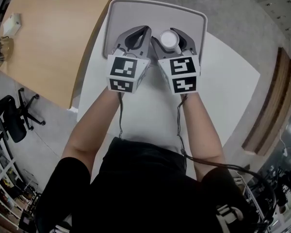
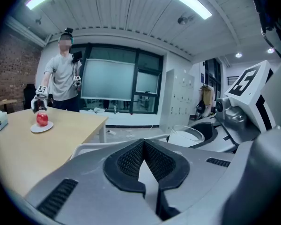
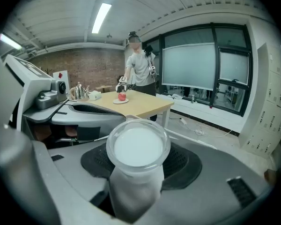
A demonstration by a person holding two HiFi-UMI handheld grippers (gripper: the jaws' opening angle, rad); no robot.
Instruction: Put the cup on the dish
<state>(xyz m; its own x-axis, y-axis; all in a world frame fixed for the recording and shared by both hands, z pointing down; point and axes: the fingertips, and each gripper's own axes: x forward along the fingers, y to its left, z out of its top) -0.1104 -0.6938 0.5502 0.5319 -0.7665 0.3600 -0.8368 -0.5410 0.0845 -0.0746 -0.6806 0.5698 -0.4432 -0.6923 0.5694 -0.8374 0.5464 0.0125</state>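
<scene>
My right gripper (image 1: 173,32) is shut on a translucent white cup (image 1: 169,40), held upright with its round rim facing up. In the right gripper view the cup (image 3: 138,146) fills the gap between the jaws. It also shows from the side in the left gripper view as the cup (image 2: 186,136). My left gripper (image 1: 141,29) is right beside it, shut with its tips touching and nothing between them (image 2: 143,143). Both grippers hover over the near half of a pale rectangular dish (image 1: 155,5) with a raised rim.
The dish lies on a white table (image 1: 233,81). A wooden table (image 1: 48,38) adjoins it on the left, carrying a red apple on a plate (image 2: 42,119) and a tissue box (image 1: 10,24). Another person (image 2: 61,78) stands behind that table. An office chair (image 1: 12,118) is on the floor.
</scene>
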